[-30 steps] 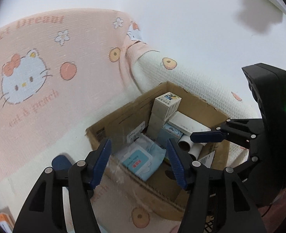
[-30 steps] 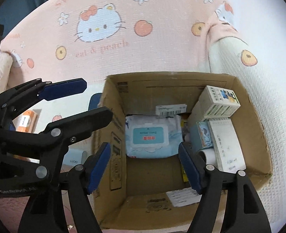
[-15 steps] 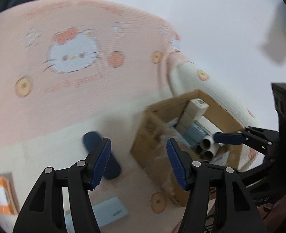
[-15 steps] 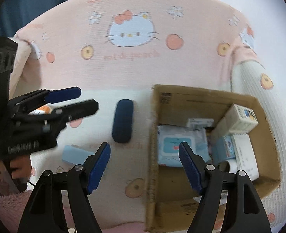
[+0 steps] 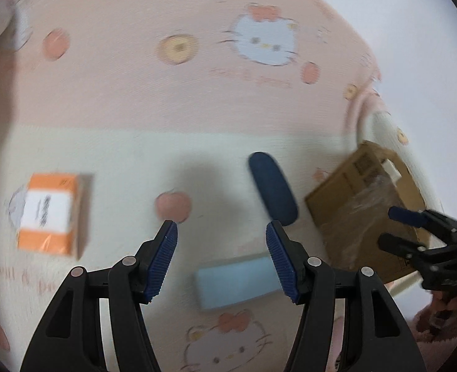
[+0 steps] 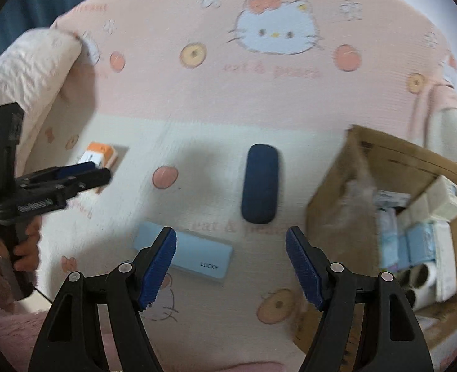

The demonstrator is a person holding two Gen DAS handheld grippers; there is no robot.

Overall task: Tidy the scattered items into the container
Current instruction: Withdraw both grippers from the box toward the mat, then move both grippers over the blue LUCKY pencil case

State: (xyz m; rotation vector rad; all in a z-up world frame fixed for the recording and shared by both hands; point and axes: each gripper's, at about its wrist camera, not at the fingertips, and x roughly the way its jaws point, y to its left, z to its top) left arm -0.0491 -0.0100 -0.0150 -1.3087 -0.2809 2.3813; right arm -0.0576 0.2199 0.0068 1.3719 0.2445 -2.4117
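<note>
A cardboard box (image 6: 392, 167) holding several packets and rolls stands at the right; it shows in the left wrist view (image 5: 361, 204) too. On the blanket lie a dark blue oval case (image 6: 259, 184) (image 5: 273, 187), a light blue flat box (image 6: 185, 252) (image 5: 237, 280) and an orange and white box (image 5: 50, 214) (image 6: 99, 155). My left gripper (image 5: 222, 260) is open and empty above the light blue box. My right gripper (image 6: 231, 266) is open and empty, near the light blue box and below the blue case.
A pink and cream Hello Kitty blanket (image 6: 259, 71) covers the whole surface and rises behind. A folded white cover (image 6: 20, 71) lies at the far left. The views are motion blurred.
Both grippers have swung left, away from the cardboard box, and now face the loose items on the blanket. Both stay open and empty.
</note>
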